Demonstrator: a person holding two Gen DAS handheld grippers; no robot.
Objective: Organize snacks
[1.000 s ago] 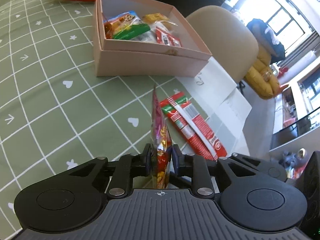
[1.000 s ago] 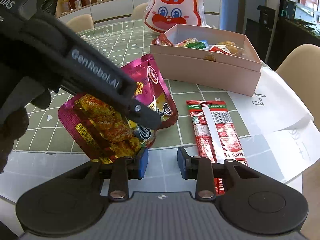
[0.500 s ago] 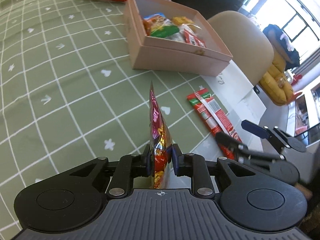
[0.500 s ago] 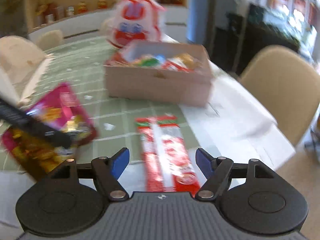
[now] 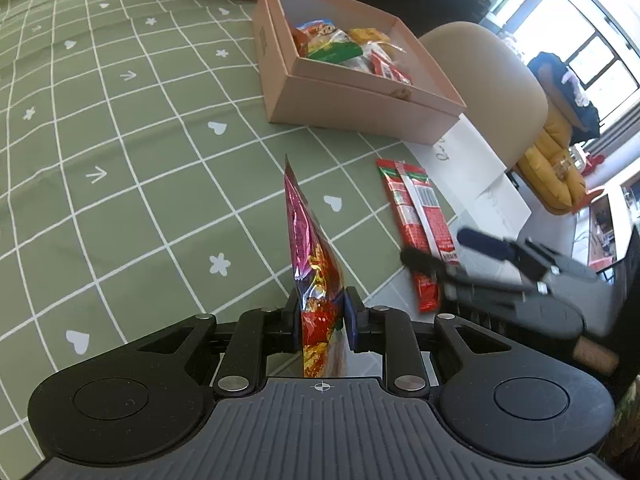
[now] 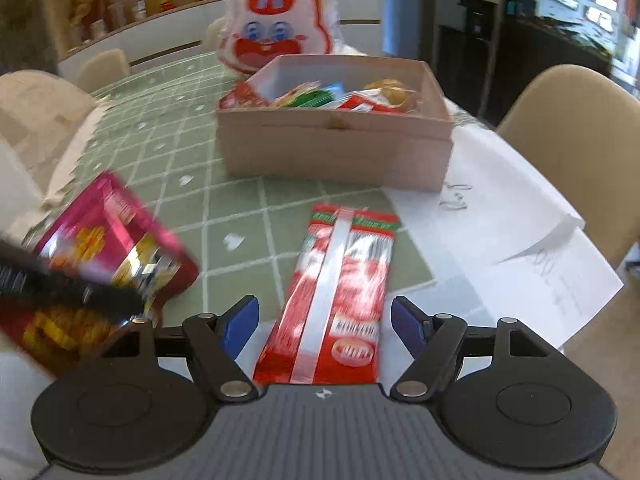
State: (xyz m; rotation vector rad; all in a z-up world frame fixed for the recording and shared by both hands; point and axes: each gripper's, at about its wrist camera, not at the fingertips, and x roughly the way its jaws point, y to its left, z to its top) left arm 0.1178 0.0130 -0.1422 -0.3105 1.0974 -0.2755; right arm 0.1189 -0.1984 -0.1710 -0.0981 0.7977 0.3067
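Right gripper (image 6: pixel 324 326) fingers spread wider, over red packet (image 6: pixel 340 292)

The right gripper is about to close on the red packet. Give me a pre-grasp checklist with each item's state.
1. Right gripper jaws open: ok.
2. Red packet lies between the jaws: ok.
3. Jaws low enough to pinch the flat packet: cannot tell.
4. Left gripper holds the pink snack bag: ok.
5. Pink bag stays clear of the packet: ok.
6. Pink box open, with room left: ok.
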